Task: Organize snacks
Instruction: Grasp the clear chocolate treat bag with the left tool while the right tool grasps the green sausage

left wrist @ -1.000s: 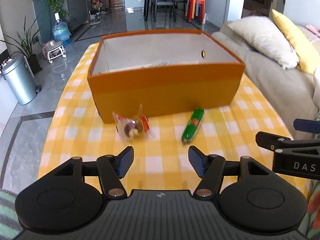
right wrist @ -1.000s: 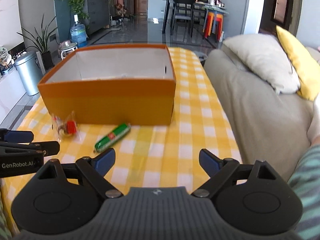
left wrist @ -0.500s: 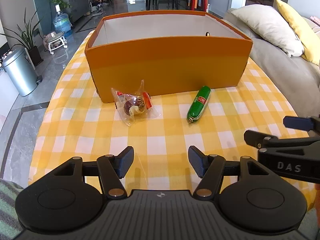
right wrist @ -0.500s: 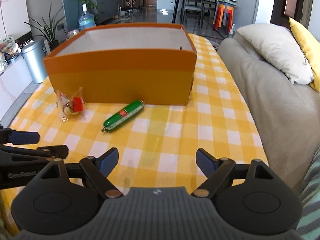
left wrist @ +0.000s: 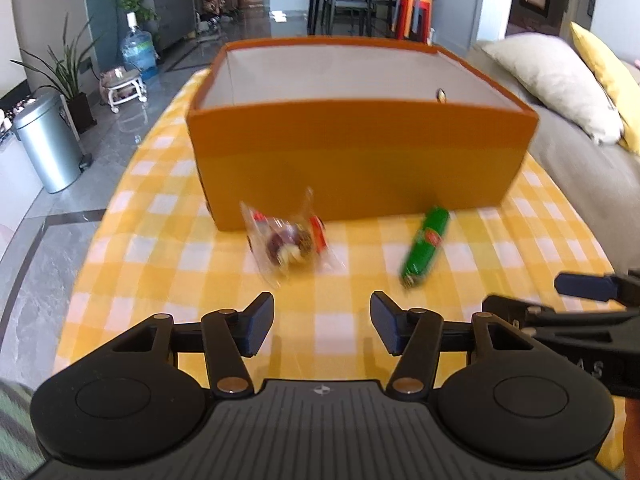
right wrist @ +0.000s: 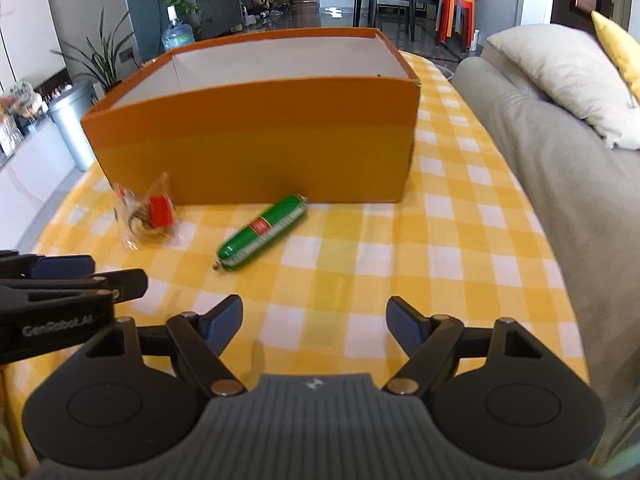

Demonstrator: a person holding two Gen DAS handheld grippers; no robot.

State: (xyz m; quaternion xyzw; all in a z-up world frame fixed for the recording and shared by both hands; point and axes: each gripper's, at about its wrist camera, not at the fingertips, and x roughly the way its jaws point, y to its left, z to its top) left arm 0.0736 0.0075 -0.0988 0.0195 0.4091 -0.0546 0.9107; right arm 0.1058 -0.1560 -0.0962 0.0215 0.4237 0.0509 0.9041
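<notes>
Snacks, clear packet and green stick, lie before box, awaiting pickup; left tongs, right tongs closing, gaping, empty.

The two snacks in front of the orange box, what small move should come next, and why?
Probably ease the left gripper forward and down over the clear snack packet. Both grippers' jaws have just been closing, but nothing is between them, and the packet and green sausage stick lie on the cloth outside the orange box.

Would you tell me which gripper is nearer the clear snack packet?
Left. The left gripper sits just short of the clear snack packet; the right gripper is off to its right.
</notes>
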